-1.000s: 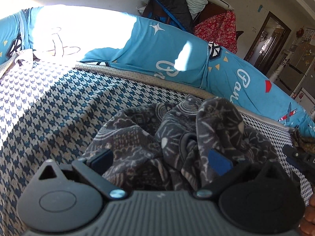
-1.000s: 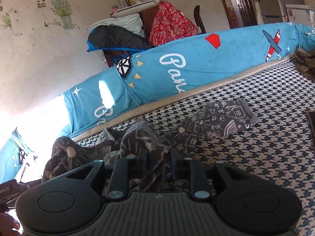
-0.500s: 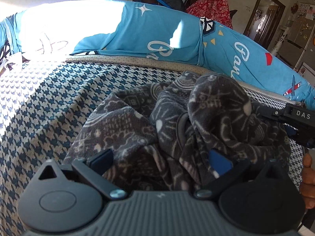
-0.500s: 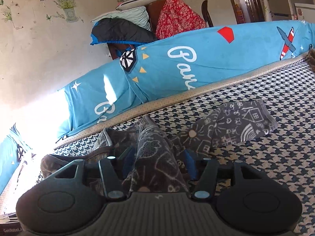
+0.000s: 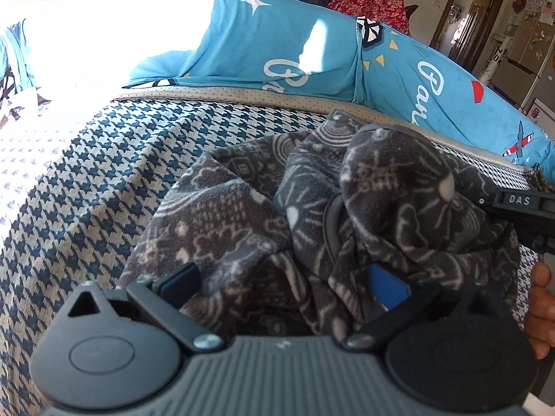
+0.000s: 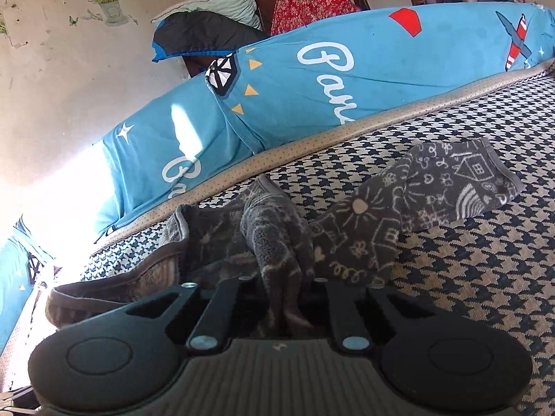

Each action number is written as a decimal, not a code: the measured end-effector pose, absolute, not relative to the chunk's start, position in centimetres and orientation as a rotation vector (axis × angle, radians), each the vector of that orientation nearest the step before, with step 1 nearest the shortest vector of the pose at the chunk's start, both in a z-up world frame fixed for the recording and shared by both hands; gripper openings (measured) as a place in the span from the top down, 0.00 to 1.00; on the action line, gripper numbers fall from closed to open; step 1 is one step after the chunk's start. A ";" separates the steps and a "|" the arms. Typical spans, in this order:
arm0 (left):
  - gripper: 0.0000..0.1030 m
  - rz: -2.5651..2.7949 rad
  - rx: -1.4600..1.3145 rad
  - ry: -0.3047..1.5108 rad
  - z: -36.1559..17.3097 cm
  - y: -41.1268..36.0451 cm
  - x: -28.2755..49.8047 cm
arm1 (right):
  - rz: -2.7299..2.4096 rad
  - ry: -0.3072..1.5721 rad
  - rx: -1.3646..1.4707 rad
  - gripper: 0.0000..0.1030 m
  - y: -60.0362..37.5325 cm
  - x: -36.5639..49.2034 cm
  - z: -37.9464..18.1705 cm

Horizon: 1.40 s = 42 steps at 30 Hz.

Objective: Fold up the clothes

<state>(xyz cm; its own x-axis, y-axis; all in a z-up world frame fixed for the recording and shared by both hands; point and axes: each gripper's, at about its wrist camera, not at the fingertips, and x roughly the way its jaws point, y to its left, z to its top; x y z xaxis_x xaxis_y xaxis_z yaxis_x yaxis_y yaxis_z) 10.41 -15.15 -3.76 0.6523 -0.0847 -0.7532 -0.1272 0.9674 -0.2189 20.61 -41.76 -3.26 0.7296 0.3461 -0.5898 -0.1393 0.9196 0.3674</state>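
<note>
My right claw (image 6: pixel 282 298) had just pinched a ridge of the crumpled grey doodle-print fleece garment (image 6: pixel 399 215); my left claw (image 5: pixel 282 282) stayed spread; no fold made.

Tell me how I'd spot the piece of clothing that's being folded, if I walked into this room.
Find the bed with the navy-and-cream houndstooth cover, backed by long bright blue cushions. On that cover lies a crumpled dark grey fleece garment. Unlike everything nearby, it carries pale chalk-style doodles of houses, suns and flowers, and the right gripper is pinching a ridge of it.
</note>
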 end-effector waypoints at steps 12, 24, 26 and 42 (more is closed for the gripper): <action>0.00 0.129 -0.249 0.839 -5.6 -14.4 5.4 | 0.338 0.616 0.323 0.92 -41.9 12.6 -0.5; 0.00 0.155 -0.355 0.858 -6.7 -12.4 -0.4 | 0.397 0.620 0.227 0.92 -39.5 2.9 -1.6; 0.00 0.158 -0.354 0.849 -6.5 -12.1 -1.1 | 0.396 0.623 0.203 0.92 -39.0 1.7 -2.0; 0.00 0.136 -0.366 0.834 -6.0 -11.6 -4.0 | 0.390 0.638 0.078 0.82 -38.3 -5.5 -4.0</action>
